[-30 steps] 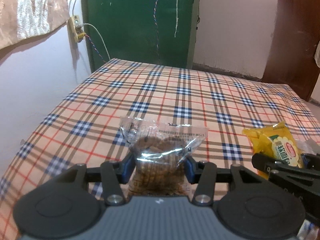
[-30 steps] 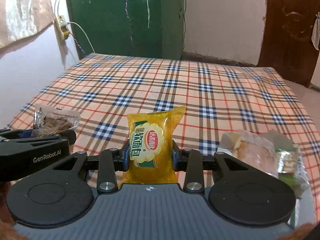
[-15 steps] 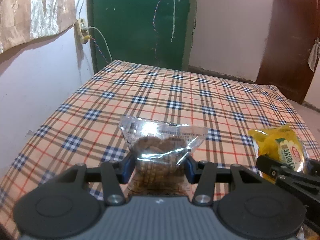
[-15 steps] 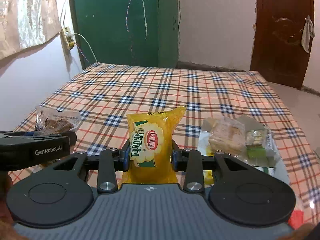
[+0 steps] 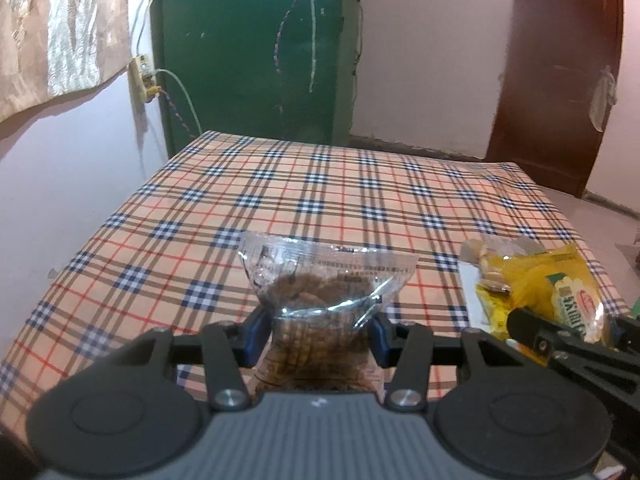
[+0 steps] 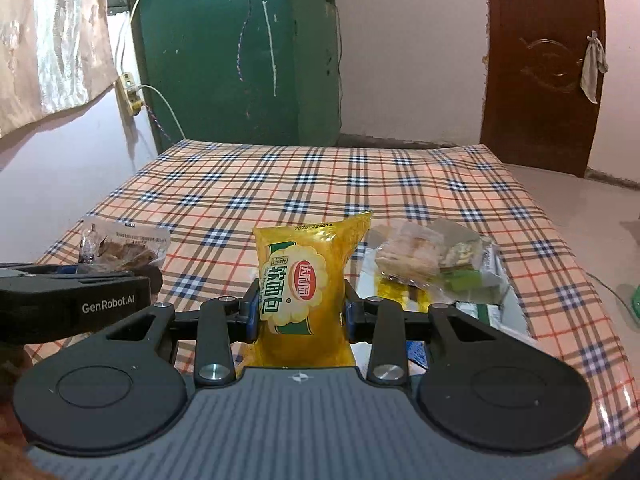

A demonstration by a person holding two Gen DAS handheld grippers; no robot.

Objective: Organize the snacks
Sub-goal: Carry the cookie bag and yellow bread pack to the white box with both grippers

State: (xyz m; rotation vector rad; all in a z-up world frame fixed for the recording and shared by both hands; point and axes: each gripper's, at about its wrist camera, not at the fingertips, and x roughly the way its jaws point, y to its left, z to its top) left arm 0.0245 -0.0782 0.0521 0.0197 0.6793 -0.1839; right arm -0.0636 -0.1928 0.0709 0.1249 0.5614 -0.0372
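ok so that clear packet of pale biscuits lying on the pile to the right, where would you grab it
Take the clear biscuit packet across its short width, at the middle where the biscuits make it firm, coming down from above. It lies flat on top of the other wrappers, so a side approach would likely snag the green-labelled packet beside it. Both grippers are full now: one must first unload.

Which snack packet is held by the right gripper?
The yellow bread packet, clamped in the right gripper; the clear packet of brown biscuits sits in the left gripper.
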